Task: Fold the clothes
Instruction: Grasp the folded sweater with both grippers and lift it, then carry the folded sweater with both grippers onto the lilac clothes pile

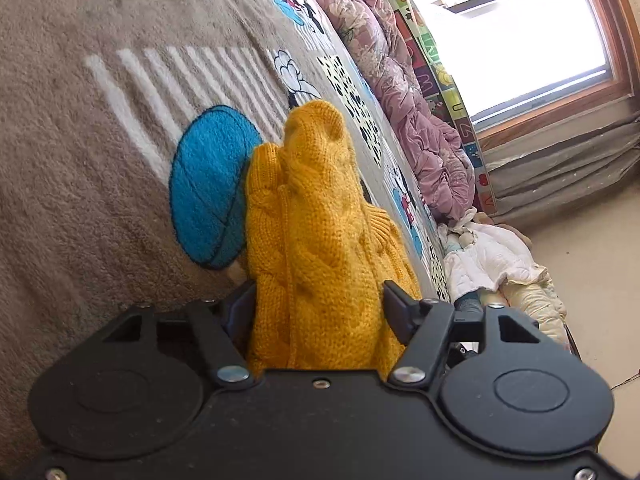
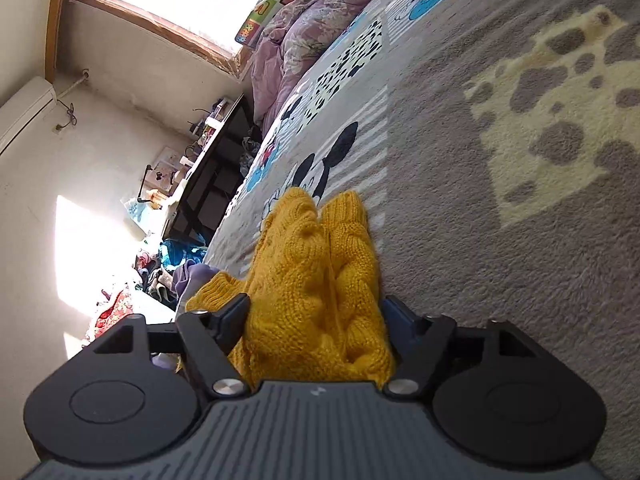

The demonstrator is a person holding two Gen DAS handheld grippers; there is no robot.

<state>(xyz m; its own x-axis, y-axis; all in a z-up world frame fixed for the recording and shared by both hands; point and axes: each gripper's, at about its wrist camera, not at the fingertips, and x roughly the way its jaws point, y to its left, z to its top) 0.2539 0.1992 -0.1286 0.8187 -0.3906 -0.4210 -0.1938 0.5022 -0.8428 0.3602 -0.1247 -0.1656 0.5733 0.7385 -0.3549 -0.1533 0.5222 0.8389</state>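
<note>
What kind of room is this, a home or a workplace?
Most likely a home bedroom: a bed with a cartoon-print blanket, a bunched pink quilt beside the window, and a cluttered desk by the wall.

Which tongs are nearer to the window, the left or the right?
Cannot tell. The left tongs and the right tongs each grip the yellow knit sweater above the blanket, with the window far beyond both.
</note>
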